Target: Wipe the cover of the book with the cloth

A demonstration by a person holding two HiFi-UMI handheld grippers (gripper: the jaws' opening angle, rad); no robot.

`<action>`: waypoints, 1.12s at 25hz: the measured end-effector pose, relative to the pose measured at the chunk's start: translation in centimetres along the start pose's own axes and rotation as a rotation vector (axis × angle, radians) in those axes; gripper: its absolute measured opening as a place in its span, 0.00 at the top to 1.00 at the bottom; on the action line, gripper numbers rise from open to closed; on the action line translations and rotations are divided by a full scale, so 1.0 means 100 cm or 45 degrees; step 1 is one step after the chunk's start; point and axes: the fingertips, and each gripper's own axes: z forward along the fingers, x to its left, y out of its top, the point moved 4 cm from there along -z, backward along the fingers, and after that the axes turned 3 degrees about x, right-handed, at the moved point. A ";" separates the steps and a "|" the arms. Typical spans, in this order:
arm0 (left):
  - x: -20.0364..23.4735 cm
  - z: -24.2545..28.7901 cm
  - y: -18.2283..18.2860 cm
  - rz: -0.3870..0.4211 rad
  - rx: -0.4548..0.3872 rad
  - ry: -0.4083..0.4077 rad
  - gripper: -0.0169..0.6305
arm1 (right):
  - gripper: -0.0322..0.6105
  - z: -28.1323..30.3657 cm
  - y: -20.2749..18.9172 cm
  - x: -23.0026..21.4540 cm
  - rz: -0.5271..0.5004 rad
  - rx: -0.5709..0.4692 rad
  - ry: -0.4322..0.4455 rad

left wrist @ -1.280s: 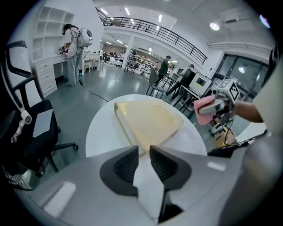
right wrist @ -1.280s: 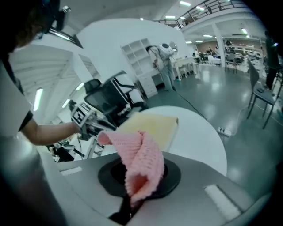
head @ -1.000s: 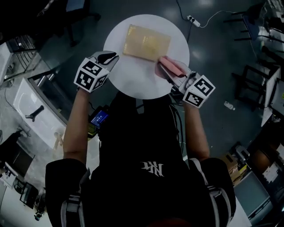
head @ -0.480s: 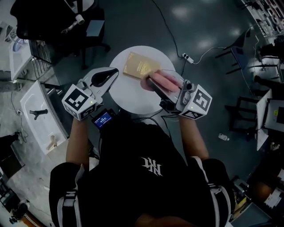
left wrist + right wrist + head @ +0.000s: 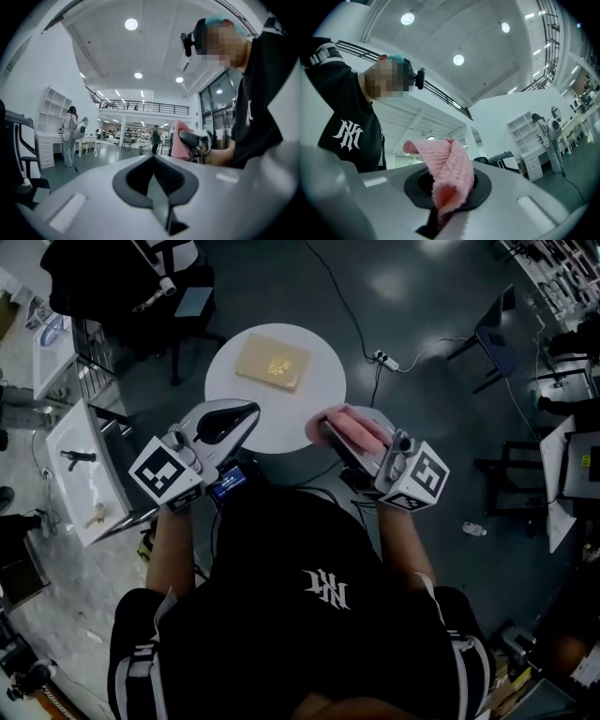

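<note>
The tan book (image 5: 272, 362) lies flat on the far half of the round white table (image 5: 281, 418), seen far below in the head view. My left gripper (image 5: 248, 412) is held high over the table's near left edge, its jaws shut with nothing between them (image 5: 153, 158). My right gripper (image 5: 323, 430) hangs over the table's near right edge, shut on the pink knitted cloth (image 5: 353, 426). In the right gripper view the cloth (image 5: 449, 171) stands folded out of the jaws (image 5: 443, 199). The left gripper view shows the cloth (image 5: 179, 139) level with it. Both grippers are well clear of the book.
A white sink counter (image 5: 77, 470) stands at the left and a black chair (image 5: 122, 287) behind the table. A power strip with its cable (image 5: 381, 357) lies on the dark floor to the right. People (image 5: 70, 136) stand in the hall beyond.
Both grippers have risen from the table towards the head camera and drawn back from the book. The pink cloth has stayed in the right gripper. Table and book now look smaller.
</note>
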 end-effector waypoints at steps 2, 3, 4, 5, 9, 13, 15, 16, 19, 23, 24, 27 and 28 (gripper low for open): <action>-0.029 0.009 -0.024 -0.016 0.075 -0.032 0.97 | 0.94 -0.023 -0.006 0.012 -0.007 0.010 -0.022; -0.042 0.014 -0.034 -0.025 0.098 -0.044 0.97 | 0.94 -0.033 -0.009 0.017 -0.010 0.017 -0.029; -0.054 0.019 -0.041 -0.035 0.112 -0.054 0.97 | 0.94 -0.043 -0.012 0.021 -0.011 0.025 -0.034; -0.064 0.024 -0.047 -0.046 0.121 -0.064 0.97 | 0.94 -0.052 -0.014 0.025 -0.013 0.035 -0.039; -0.094 0.039 -0.056 -0.053 0.141 -0.106 0.97 | 0.94 -0.081 -0.019 0.039 -0.013 0.052 -0.057; -0.101 0.046 -0.055 -0.025 0.144 -0.112 0.97 | 0.94 -0.091 -0.023 0.044 -0.006 0.056 -0.086; -0.101 0.050 -0.052 -0.003 0.137 -0.121 0.97 | 0.94 -0.089 -0.024 0.043 -0.019 0.078 -0.108; -0.102 0.053 -0.050 0.005 0.142 -0.129 0.97 | 0.94 -0.088 -0.024 0.041 -0.032 0.093 -0.120; -0.106 0.063 -0.043 0.045 0.141 -0.146 0.97 | 0.94 -0.087 -0.021 0.040 -0.056 0.111 -0.126; -0.107 0.067 -0.042 0.079 0.122 -0.141 0.97 | 0.94 -0.091 -0.021 0.039 -0.055 0.114 -0.118; -0.109 0.066 -0.043 0.067 0.127 -0.138 0.97 | 0.94 -0.091 -0.023 0.039 -0.054 0.117 -0.117; -0.113 0.064 -0.045 0.063 0.120 -0.135 0.97 | 0.94 -0.093 -0.024 0.042 -0.056 0.121 -0.110; -0.113 0.063 -0.046 0.076 0.109 -0.135 0.97 | 0.94 -0.093 -0.024 0.043 -0.058 0.121 -0.104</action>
